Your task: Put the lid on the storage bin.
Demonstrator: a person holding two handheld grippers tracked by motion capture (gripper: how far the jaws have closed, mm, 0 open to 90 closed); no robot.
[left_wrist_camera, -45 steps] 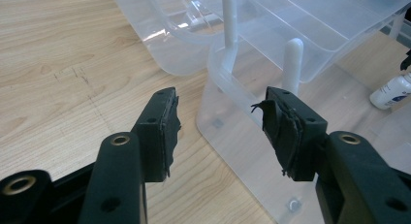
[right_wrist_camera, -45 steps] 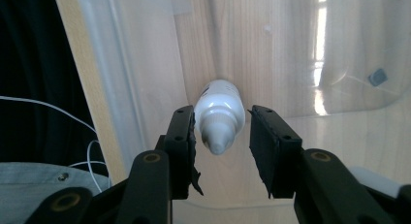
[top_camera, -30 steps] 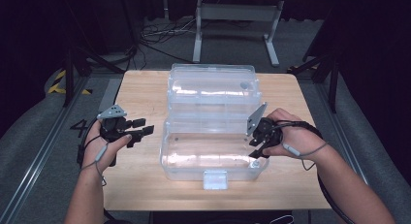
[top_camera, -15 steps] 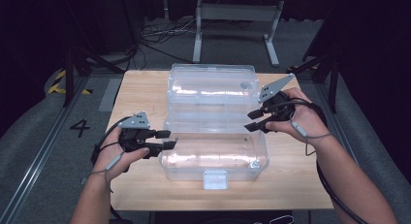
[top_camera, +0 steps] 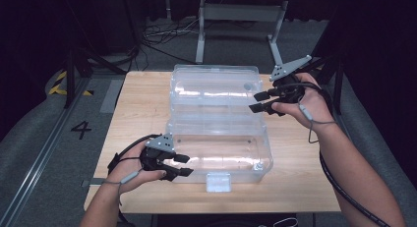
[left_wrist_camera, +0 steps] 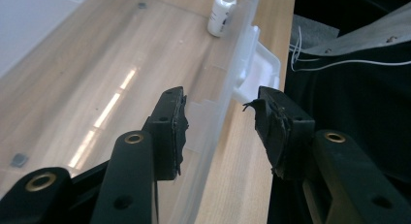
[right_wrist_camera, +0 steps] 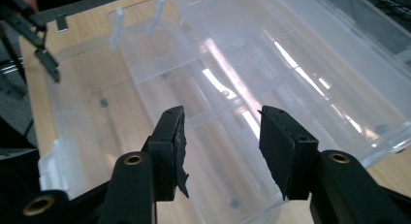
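High view. Clear box (top_camera: 219,126) lies open on the table (top_camera: 142,101), lid flung back toward the far edge, base toward the near edge. White latch (top_camera: 218,181) hangs off the base's front wall, close to the table's near edge. Left gripper (top_camera: 180,164) at the base's near-left corner, jaws parted, pointing right, one either side of the front wall. Right gripper (top_camera: 259,102) held at the lid's right end, near the table's far-right corner, jaws parted and holding nothing, pointing left.

Left gripper view. Left gripper (left_wrist_camera: 220,115) gapes across the box's front wall (left_wrist_camera: 228,100): one jaw inside the base, the other outside over bare table. Whether either pad touches the wall, cannot tell. Latch (left_wrist_camera: 257,64) just beyond the jaws on the same wall. Small white bottle (left_wrist_camera: 221,10) lies inside the base, against the front wall past the latch.

Right gripper view. Right gripper (right_wrist_camera: 223,132) open over the box's (right_wrist_camera: 232,83) middle, above the seam where lid meets base, nothing between the jaws. Left gripper (right_wrist_camera: 43,52) shows at the box's far end.
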